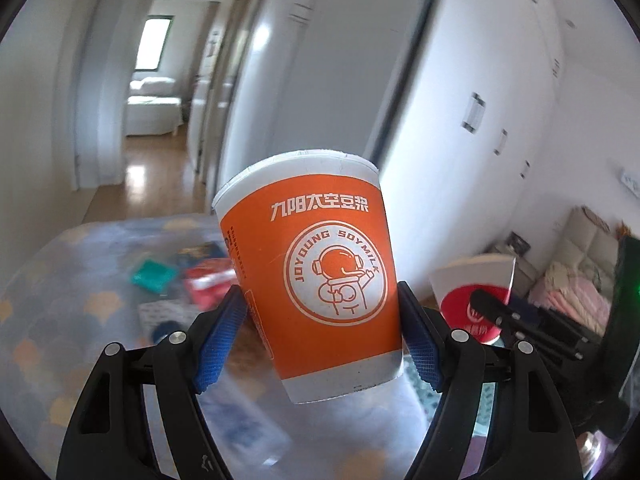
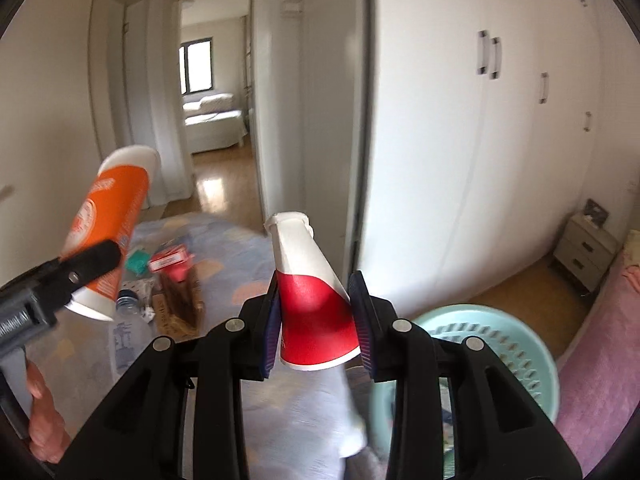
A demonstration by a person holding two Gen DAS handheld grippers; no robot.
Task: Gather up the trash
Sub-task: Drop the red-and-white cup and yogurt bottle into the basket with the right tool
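Bedroom with white wardrobe doors [image 2: 480, 168] on the right, a wooden floor, and an open doorway to a further room with a white bed. Below both tools lay a bedspread [image 1: 72, 280] in pale blue with orange scallop shapes.

Left gripper [image 1: 320, 324] was raised above the bedspread and pointed toward the doorway. Its blue pads [image 1: 220, 336] were clenched on the lower half of one orange paper cup [image 1: 316, 264], printed "JOYOUNG SOYMILK". The cup stood nearly upright, tilted slightly, clear of the surface. In the right wrist view the same cup appeared at the far left, leaning, with the person's fingers on the handle beneath it.

Right gripper [image 2: 318, 316] was also held in the air, its pads grasping one red-and-white paper cup [image 2: 312, 292], crushed narrow at the rim, open end away from the camera.

Count: two cups, one per gripper. Loose litter on the bedspread, blurred: one teal packet [image 2: 138, 261], one red packet [image 2: 170, 261], one brown package [image 2: 182, 304], one clear plastic bottle [image 2: 130, 328]. One light-blue perforated basket [image 2: 516, 360] sat below and right of the right gripper, beside pink bedding [image 2: 600, 380].
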